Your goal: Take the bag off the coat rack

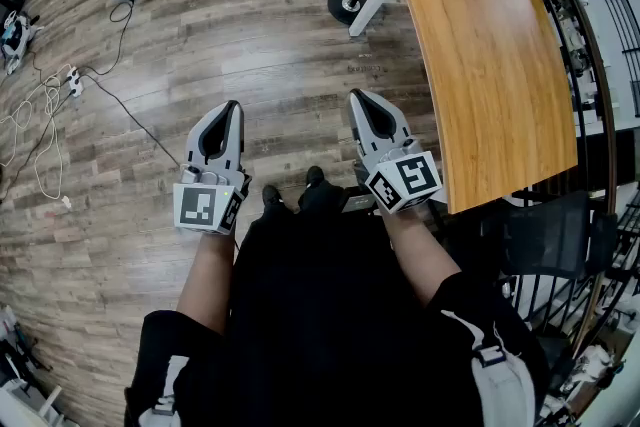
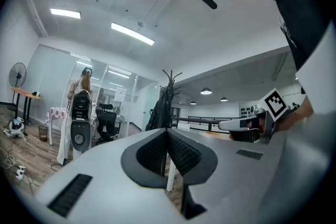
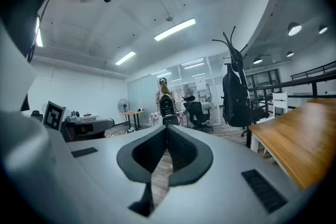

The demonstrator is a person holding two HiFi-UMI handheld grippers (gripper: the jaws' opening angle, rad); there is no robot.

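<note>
Head view — left tool (image 1: pixel 232 107), right tool (image 1: pixel 357 99) both pressed together, right gripper view — bag (image 3: pixel 234 98) hanging on coat rack (image 3: pixel 231 43)

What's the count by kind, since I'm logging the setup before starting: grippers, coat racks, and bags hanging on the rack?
Grippers: 2 (left gripper, right gripper, both shut and empty)
Coat rack: 1
Bag: 1, black, hanging on the coat rack
Total: 4
</note>
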